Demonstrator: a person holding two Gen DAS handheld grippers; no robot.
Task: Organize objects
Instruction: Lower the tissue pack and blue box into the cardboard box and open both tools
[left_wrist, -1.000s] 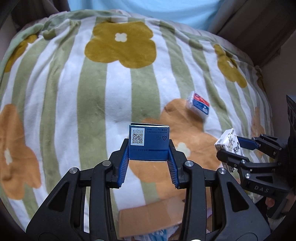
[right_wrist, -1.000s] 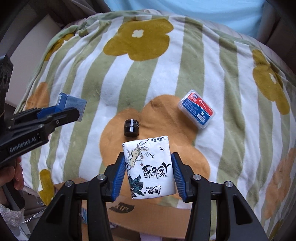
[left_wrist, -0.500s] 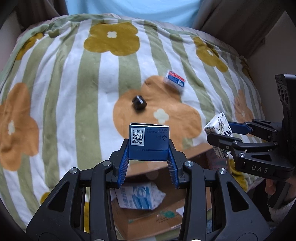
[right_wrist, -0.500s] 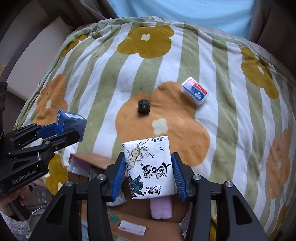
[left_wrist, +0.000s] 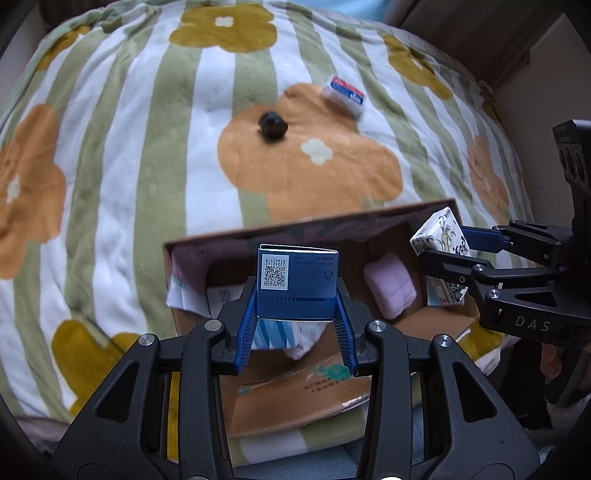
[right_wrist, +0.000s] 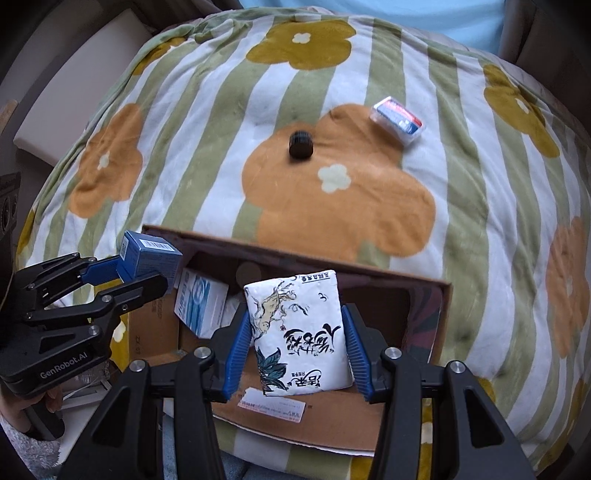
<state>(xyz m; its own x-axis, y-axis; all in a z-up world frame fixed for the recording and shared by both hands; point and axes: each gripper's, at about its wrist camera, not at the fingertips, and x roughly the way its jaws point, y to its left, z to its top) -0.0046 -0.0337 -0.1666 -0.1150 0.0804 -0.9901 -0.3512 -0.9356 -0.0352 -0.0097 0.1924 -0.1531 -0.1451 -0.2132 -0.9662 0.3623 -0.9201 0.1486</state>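
Observation:
My left gripper (left_wrist: 296, 314) is shut on a small blue box (left_wrist: 297, 277) with a QR code, held above the open cardboard box (left_wrist: 295, 225). It also shows at the left of the right wrist view (right_wrist: 149, 258). My right gripper (right_wrist: 293, 332) is shut on a white tissue pack (right_wrist: 299, 328) with black calligraphy, also held over the cardboard box (right_wrist: 424, 284); the pack shows at the right of the left wrist view (left_wrist: 441, 236). A small black cap (left_wrist: 272, 126) and a clear red-and-blue case (left_wrist: 343, 94) lie on the floral blanket (left_wrist: 110, 147).
Inside the cardboard box lie a pink pack (left_wrist: 389, 291), a blue-and-white carton (right_wrist: 201, 302) and other packets. The box sits at the blanket's near edge. A beige wall or panel (right_wrist: 66, 92) stands at the left.
Both grippers have pulled back toward the near edge with their loads; the cardboard box has come fully into view beneath them, and the cap and case now lie farther away.

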